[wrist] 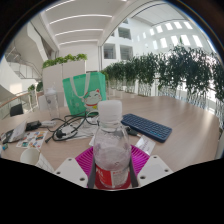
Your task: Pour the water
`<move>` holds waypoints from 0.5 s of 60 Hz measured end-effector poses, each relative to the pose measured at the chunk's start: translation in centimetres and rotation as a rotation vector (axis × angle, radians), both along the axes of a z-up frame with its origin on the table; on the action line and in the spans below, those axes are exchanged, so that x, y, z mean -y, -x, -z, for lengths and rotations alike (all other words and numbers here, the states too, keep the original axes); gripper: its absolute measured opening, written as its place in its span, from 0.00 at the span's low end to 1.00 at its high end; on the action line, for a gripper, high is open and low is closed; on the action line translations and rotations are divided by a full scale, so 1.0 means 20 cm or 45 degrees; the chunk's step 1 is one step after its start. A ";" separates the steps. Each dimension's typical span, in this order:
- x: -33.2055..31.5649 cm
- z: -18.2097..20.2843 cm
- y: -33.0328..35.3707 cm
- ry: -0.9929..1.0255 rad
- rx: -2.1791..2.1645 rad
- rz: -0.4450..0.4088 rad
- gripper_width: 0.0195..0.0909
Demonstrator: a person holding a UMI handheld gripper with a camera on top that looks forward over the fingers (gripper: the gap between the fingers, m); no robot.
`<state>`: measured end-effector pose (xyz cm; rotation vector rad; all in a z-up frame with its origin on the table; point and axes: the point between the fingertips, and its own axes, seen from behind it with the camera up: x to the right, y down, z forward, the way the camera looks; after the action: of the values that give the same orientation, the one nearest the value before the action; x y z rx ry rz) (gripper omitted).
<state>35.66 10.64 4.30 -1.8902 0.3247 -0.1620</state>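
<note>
Inspection of the gripper view finds the tongs (112,165) clenched on a clear plastic water bottle (111,150). Both pink pads (84,160) bear against its sides, one at each flank, with no gap visible between pad and plastic. The bottle stands upright between the fingers. Its white cap (110,107) is on and appears screwed down, and a red label band (112,178) runs round the lower body.

Beyond the bottle the surface (180,140) carries a dark keyboard (147,127) just behind and to one side, a tangle of black cables (68,127) on the other side, and a green shopping bag (85,92) standing farther back. A small pale object, possibly a cup (30,154), sits near the cables. The view is too distorted there to confirm it as a receiving vessel.

Judgement: the task is at the grasp-and-carry stage. The bottle is secured but no tilt has begun, so pouring is not yet under way. Whether the base rests on the surface or is lifted cannot be told, as the fingers hide it.

The next move calls for locating a receiving vessel, bringing the bottle mouth over it and tilting steadily. With the cap in place no water can leave, so the cap needs attention first.
</note>
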 end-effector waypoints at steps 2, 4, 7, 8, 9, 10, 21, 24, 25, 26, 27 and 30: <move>0.01 0.00 0.01 -0.005 0.002 -0.003 0.42; 0.01 0.00 0.01 -0.009 0.004 -0.002 0.42; 0.00 0.00 -0.01 -0.014 0.009 -0.005 0.44; 0.01 0.00 -0.01 -0.013 0.009 -0.004 0.45; 0.02 -0.01 -0.01 -0.014 0.008 -0.001 0.46; 0.03 -0.01 0.00 -0.010 0.004 0.002 0.47; 0.16 0.06 0.03 0.115 -0.113 0.055 0.90; 0.21 0.03 0.07 0.123 -0.137 0.048 0.90; 0.24 0.03 0.09 0.130 -0.141 0.044 0.90; 0.26 0.04 0.11 0.139 -0.139 0.046 0.90; 0.30 0.02 0.12 0.149 -0.135 0.049 0.89; 0.42 -0.02 0.17 0.173 -0.110 0.070 0.90</move>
<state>32.33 2.21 4.77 -2.0277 0.4339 -0.1428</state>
